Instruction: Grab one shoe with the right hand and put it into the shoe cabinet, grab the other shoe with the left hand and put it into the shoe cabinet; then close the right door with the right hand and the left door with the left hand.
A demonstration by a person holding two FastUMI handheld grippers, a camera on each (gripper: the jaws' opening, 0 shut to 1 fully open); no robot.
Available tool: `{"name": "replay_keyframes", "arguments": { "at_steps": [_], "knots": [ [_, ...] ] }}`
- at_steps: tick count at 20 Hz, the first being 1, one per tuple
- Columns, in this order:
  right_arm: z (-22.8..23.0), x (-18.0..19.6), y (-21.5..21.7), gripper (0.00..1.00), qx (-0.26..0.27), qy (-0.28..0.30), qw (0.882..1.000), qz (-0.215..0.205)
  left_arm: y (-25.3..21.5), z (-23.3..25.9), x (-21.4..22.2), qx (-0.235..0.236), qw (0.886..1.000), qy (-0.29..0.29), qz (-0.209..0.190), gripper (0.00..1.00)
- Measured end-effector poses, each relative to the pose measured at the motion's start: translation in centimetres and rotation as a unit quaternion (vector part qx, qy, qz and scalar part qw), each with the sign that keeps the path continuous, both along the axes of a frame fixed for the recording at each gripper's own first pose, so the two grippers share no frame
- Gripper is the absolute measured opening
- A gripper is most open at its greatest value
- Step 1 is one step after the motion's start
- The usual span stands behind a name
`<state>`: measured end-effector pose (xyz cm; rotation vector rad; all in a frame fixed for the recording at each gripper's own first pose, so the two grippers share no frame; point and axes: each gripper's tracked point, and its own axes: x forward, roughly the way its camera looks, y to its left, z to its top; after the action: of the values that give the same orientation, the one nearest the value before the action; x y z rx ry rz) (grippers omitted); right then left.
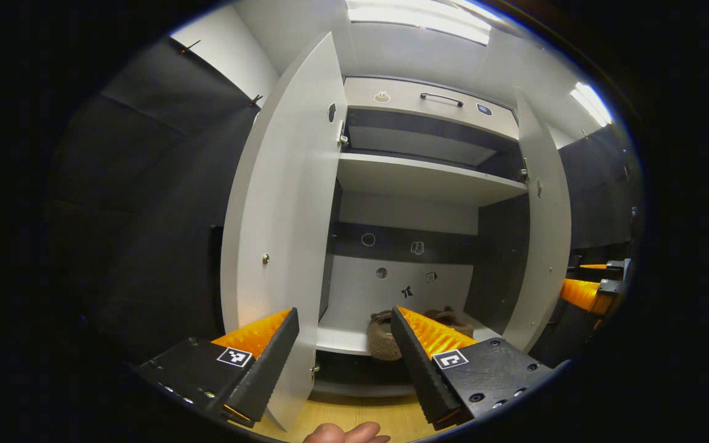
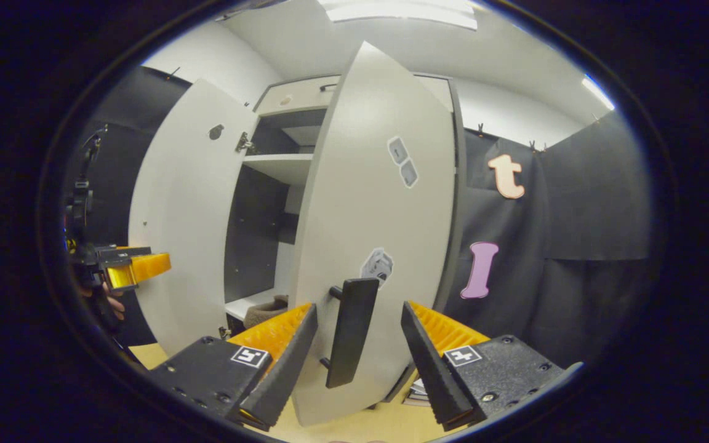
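On the lower shelf (image 1: 342,335) of the shoe cabinet (image 1: 419,178) the shoes (image 1: 385,335) are seen. Both doors are open. The right door's handle (image 2: 349,332) is flanked, untouched, by the spread right gripper (image 2: 357,335); the left gripper (image 1: 345,338) is released too.

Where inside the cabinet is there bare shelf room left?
The upper shelf between the two open doors is bare. The bottom shelf has free space left of the shoes, which crowd its middle and right.
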<state>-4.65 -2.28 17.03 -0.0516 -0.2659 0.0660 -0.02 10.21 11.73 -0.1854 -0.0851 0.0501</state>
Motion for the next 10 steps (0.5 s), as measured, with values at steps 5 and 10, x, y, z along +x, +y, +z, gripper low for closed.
{"name": "replay_keyframes", "arguments": {
  "at_steps": [5,10],
  "knots": [
    [-0.7,3.9,2.0,0.89,0.006,0.009,1.0,0.02,1.1,-0.1,-0.5,-0.001,1.0,-0.002,0.016,0.9],
    [-1.4,6.9,3.0,0.88,0.033,0.027,0.998,0.048,2.5,1.4,-2.7,0.0,0.998,-0.034,0.043,0.87]
  ]
}}
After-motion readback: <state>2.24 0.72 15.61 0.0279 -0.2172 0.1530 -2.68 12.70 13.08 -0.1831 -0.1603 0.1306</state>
